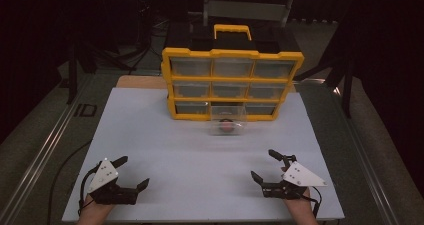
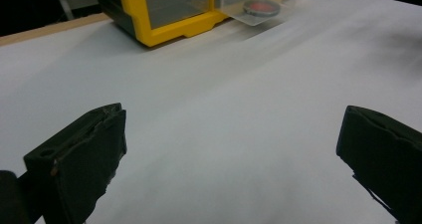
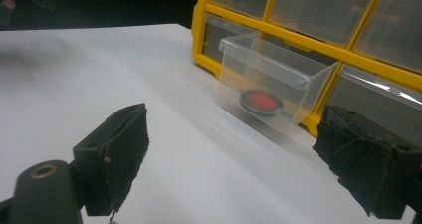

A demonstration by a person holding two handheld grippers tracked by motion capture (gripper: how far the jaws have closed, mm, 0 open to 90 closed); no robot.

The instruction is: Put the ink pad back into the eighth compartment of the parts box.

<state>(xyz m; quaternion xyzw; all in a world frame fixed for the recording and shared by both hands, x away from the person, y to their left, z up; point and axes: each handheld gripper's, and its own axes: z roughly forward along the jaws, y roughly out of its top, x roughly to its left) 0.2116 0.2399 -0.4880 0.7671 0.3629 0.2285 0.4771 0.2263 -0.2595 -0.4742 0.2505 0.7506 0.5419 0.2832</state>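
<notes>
While both grippers are resting near the bench's (image 1: 165,150) front edge, the clear drawer (image 1: 227,121) is sitting pulled out of the yellow organiser's (image 1: 232,82) bottom row, middle slot, at approx 12 o'clock from the person, w/ a red-and-black disc (image 1: 227,126) lying flat inside it. Left gripper (image 1: 131,172) is sitting at approx 7 o'clock, jaws spread wide, holding nothing; right gripper (image 1: 263,166) is sitting at approx 5 o'clock, jaws also spread, empty. Both are well apart from the drawer. Risks, as I'm judging them: drawer looks pulled nearly free of its slot, so a push off-centre could be skewing it and jamming it vs. the frame; a pinch on the thin clear wall may be flexing or slipping; reaching in for the disc, a jaw could be knocking the front lip and dragging the whole drawer out, or tipping the organiser since it's standing upright. Dim light isn't helping w/ the transparent edges. No brand, label or readable writing on organiser, drawer or disc.
</notes>
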